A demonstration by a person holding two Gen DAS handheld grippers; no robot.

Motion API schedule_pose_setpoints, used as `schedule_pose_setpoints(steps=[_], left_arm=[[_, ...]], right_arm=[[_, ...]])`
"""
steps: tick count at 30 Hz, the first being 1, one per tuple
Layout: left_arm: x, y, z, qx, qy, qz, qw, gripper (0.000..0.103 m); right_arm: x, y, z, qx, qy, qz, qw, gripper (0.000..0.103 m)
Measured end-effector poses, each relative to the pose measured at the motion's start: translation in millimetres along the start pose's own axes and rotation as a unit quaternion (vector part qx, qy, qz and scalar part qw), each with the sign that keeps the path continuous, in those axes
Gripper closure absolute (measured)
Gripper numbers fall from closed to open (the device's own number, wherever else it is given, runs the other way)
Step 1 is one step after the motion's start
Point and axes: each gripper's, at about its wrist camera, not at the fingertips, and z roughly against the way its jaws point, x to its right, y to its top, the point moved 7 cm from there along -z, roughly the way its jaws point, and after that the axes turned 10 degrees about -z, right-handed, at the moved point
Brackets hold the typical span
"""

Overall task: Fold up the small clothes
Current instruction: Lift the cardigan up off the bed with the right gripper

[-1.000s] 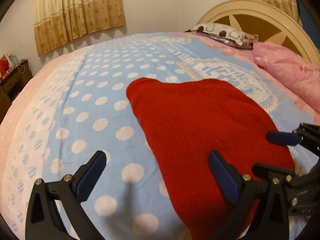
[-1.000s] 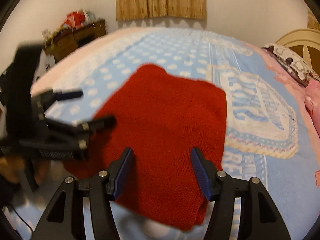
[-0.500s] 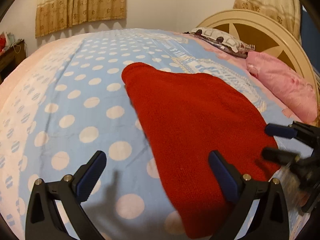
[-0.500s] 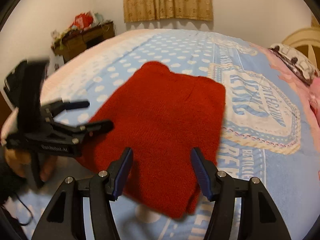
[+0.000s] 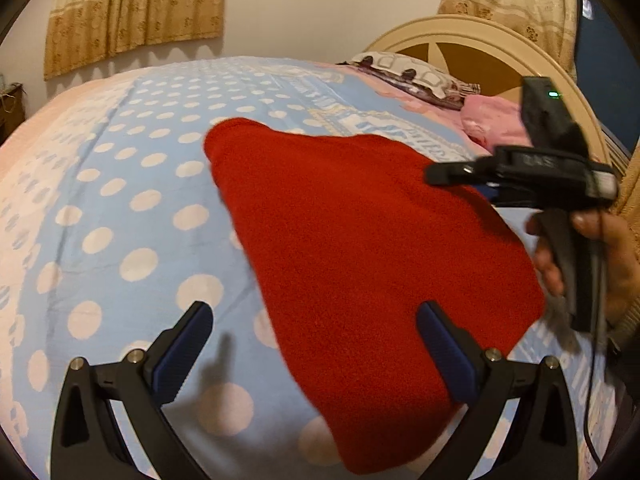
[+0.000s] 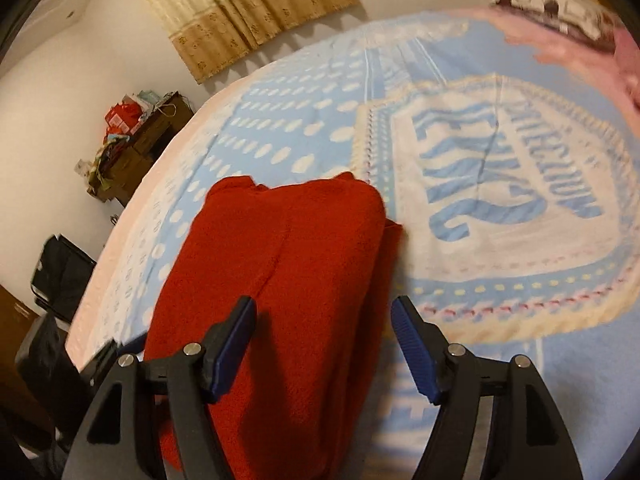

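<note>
A red knitted garment (image 5: 360,248) lies folded on the blue polka-dot bedspread (image 5: 132,208). My left gripper (image 5: 316,344) hovers open over the garment's near left edge, one finger over the spread, the other over the red knit, nothing between the pads. In the left wrist view a hand holds my right gripper (image 5: 460,184) at the garment's far right side. In the right wrist view the red garment (image 6: 288,264) runs lengthwise under my right gripper (image 6: 324,340). Its jaws are opening above the garment's right edge, and the pads press on nothing.
A pink pillow (image 5: 492,120) and a patterned pillow (image 5: 412,76) lie by the cream headboard (image 5: 480,40). Curtains (image 5: 132,12) hang on the far wall. A cluttered wooden dresser (image 6: 136,144) and a black bag (image 6: 60,276) stand off the bed's left side.
My right gripper has swung from the garment's near edge round to its right side, rolling as it went, and its jaws stand wider. The left gripper has barely shifted. The garment lies as before.
</note>
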Motion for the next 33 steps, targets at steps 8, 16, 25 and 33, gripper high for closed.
schedule_pose_setpoints(steps=[8,16,25,33], left_arm=[[-9,-7,-12,-0.027,-0.072,0.062,0.9952,0.000],[-7,-9,-9,-0.025,-0.078,0.065,0.9946,0.000],[-7,-7,-11,-0.023,-0.084,0.073,0.9936,0.000],[-8,-5,-12,-0.021,-0.091,0.073,0.9930,0.000]], right_arm=[[12,10,-27,-0.020,0.038,-0.022,0.999,0.026],[18,26,-36,-0.015,0.065,-0.040,0.997,0.026],[-3,31,-51,-0.039,0.133,-0.035,0.990,0.025],[-8,24,-55,-0.033,0.121,-0.011,0.992,0.052]])
